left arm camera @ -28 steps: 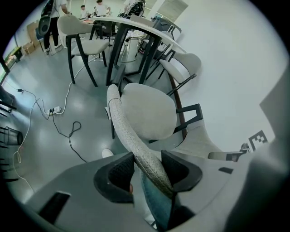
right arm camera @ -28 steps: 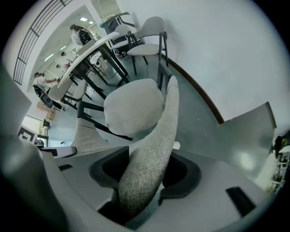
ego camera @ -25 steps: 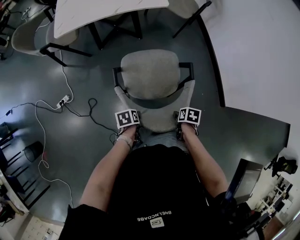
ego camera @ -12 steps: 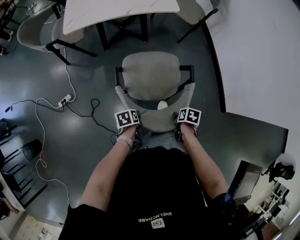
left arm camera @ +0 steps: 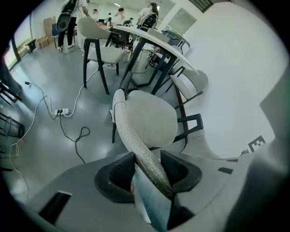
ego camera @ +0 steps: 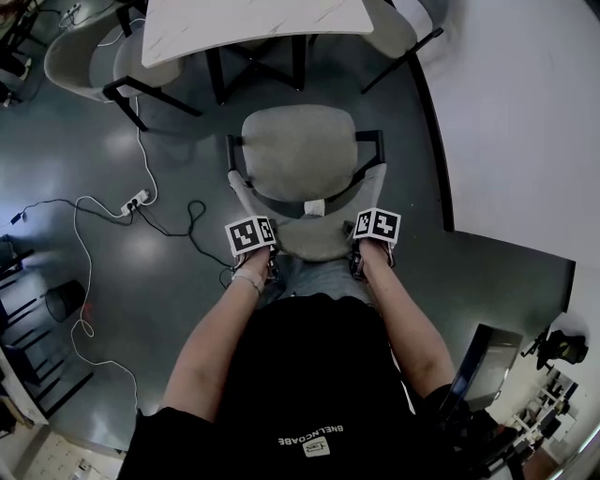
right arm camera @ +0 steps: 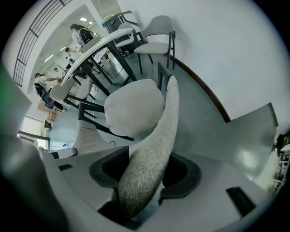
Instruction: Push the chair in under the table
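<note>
Currently, nearest me: left gripper and right gripper, each clamped on the top rim of the grey fabric backrest, one at each end, which I judge keeps the push square. Next: armchair, seat facing the table but short of it, not yet under. Farthest: white table, with black legs framing the gap the armchair should enter.

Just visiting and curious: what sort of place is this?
Likely an office or meeting area: a grey chair facing a white table, and a power strip lying on the polished floor.
</note>
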